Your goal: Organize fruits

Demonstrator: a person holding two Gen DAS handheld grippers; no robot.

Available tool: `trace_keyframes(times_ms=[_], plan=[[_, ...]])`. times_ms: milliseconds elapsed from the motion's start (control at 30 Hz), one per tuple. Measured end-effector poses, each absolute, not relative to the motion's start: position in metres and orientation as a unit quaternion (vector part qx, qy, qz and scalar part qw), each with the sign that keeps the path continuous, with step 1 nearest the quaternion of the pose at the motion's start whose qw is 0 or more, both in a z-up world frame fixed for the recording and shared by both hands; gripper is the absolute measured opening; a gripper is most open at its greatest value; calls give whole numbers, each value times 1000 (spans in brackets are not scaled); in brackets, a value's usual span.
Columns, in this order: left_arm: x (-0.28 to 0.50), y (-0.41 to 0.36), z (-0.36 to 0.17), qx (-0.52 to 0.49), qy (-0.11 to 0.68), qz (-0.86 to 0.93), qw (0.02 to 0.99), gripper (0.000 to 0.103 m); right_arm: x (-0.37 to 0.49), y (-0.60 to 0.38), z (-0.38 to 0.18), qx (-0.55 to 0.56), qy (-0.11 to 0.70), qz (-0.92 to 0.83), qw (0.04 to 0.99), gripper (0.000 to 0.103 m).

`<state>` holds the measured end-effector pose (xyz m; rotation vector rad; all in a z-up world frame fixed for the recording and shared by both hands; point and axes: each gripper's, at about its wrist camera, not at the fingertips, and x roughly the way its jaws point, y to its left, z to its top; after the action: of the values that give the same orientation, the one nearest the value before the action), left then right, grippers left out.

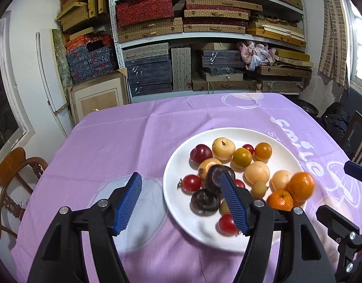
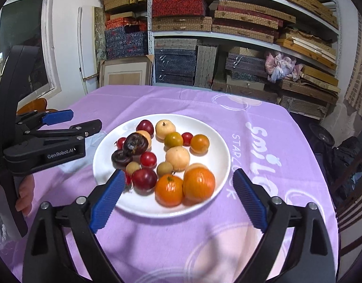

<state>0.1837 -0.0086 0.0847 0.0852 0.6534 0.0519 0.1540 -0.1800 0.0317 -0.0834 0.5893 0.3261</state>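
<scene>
A white plate (image 1: 178,155) (image 2: 214,146) on the purple cloth holds several fruits: two oranges (image 1: 300,186) (image 2: 168,189), pale yellow round ones (image 1: 223,148), red plums and tomatoes (image 2: 144,180), and two dark purple fruits (image 1: 204,202) (image 2: 135,143). One orange and one dark fruit look blurred. My left gripper (image 1: 181,179) (image 2: 86,119) hovers open over the plate's left edge, its right finger in front of the dark fruits, nothing pressed. My right gripper (image 2: 178,174) (image 1: 331,189) is open wide at the plate's near edge, with the oranges and a plum lying on the plate beyond its fingers.
The purple tablecloth (image 2: 251,224) covers the table. Shelves stacked with boxes (image 1: 204,23) fill the wall behind. A wooden chair (image 1: 13,172) stands at the left and a dark chair (image 2: 353,188) at the right. A person's hand (image 2: 25,195) grips the left tool.
</scene>
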Motion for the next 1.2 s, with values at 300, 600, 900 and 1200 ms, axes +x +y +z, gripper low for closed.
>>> trace_keyframes(times_ms=[300,600,900,1200], plan=[[137,-14,79,39,326,23,944,92,106,-201,17,11,284,148,947,99],[112,-29,74,45,314,9,948,95,101,-205,1,25,296,133,945,99],[110,-29,63,34,329,10,944,94,105,-202,-3,18,298,129,946,99],[109,-23,64,22,333,18,943,94,107,-199,-1,17,299,132,945,99]])
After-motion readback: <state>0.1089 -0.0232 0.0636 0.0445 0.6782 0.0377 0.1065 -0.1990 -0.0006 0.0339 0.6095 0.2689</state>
